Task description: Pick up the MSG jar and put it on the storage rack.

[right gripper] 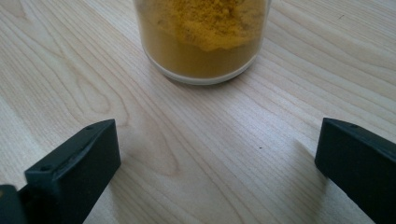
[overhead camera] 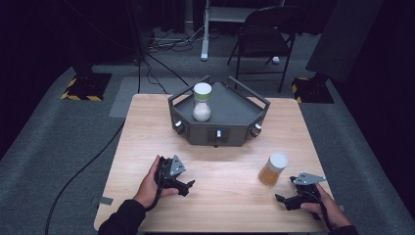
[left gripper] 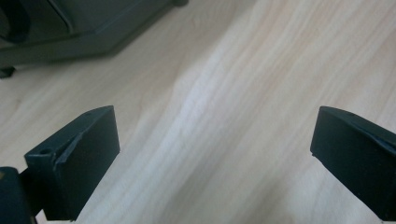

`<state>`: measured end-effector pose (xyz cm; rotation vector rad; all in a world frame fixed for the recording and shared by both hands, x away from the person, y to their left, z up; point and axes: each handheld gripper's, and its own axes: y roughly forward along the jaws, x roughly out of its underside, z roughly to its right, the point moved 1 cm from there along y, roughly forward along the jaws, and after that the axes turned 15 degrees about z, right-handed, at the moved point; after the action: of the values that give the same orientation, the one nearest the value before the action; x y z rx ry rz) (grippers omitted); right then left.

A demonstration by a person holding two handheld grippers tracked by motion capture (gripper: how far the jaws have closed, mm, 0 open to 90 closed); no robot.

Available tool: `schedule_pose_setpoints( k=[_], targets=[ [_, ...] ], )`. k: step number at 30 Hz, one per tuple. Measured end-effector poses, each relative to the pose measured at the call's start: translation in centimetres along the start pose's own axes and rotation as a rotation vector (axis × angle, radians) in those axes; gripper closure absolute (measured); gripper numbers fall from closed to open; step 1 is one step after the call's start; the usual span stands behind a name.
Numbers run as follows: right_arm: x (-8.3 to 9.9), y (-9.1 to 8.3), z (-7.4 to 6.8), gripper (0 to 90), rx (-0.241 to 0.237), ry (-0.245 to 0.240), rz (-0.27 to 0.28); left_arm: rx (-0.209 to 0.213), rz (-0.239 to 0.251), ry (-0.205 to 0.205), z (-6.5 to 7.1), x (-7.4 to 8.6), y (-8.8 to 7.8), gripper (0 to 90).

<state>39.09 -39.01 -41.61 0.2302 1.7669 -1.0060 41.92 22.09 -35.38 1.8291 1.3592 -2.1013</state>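
We rest both hands low on the bench (overhead camera: 215, 161), each gripper empty. Our right gripper (right gripper: 217, 163) has its fingers spread wide and aimed at the jar of yellow powder (right gripper: 203, 37), which stands upright just ahead, apart from them, likely lined up for a grasp. Our left gripper (left gripper: 215, 158) is likewise spread, over bare wood. A white-powder jar (overhead camera: 202, 102) stands in the grey tray (overhead camera: 235, 128).

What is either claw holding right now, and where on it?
Nothing. Left claw and right claw are both open over bare table; the orange jar stands untouched ahead.
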Motion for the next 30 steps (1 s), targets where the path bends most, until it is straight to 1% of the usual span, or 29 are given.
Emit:
schedule_pose_setpoints(
  k=[4, 6, 7, 10, 14, 16, 18, 21, 25, 28, 30],
  targets=[
    [0.0, 0.0, 0.0, 0.0, 0.000, 0.000, 0.000, 0.009, -0.027, 0.007, 0.1, 0.5, -0.4, 1.1],
    [0.0, 0.0, 0.0, 0.0, 0.000, 0.000, 0.000, 0.013, -0.031, 0.006, 0.0, 0.7, -0.6, 1.1],
    [0.0, 0.0, 0.0, 0.0, 0.000, 0.000, 0.000, 0.013, -0.031, 0.006, 0.0, 0.7, -0.6, 1.1],
    [0.0, 0.0, 0.0, 0.0, 0.000, 0.000, 0.000, 0.024, -0.057, 0.003, -0.1, 1.1, -0.5, 1.2],
    [0.0, 0.0, 0.0, 0.0, 0.000, 0.000, 0.000, 0.034, -0.072, 0.004, -0.2, 1.4, -0.7, 1.2],
    [0.0, 0.0, 0.0, 0.0, 0.000, 0.000, 0.000, 0.040, -0.077, -0.007, -0.4, 1.6, -0.8, 1.3],
    [0.0, 0.0, 0.0, 0.0, 0.000, 0.000, 0.000, 0.043, -0.086, -0.006, -0.5, 1.7, -0.9, 1.2],
    [0.0, 0.0, 0.0, 0.0, 0.000, 0.000, 0.000, 0.049, -0.099, -0.021, -0.7, 2.1, -1.1, 1.3],
    [0.0, 0.0, 0.0, 0.0, 0.000, 0.000, 0.000, 0.060, -0.108, -0.029, -1.1, 2.5, -1.4, 1.3],
    [0.0, 0.0, 0.0, 0.0, 0.000, 0.000, 0.000, 0.064, -0.108, -0.047, -1.4, 2.8, -1.8, 1.1],
    [0.0, 0.0, 0.0, 0.0, 0.000, 0.001, 0.000, 0.072, -0.107, -0.066, -1.7, 3.1, -1.9, 0.9]
  ],
)
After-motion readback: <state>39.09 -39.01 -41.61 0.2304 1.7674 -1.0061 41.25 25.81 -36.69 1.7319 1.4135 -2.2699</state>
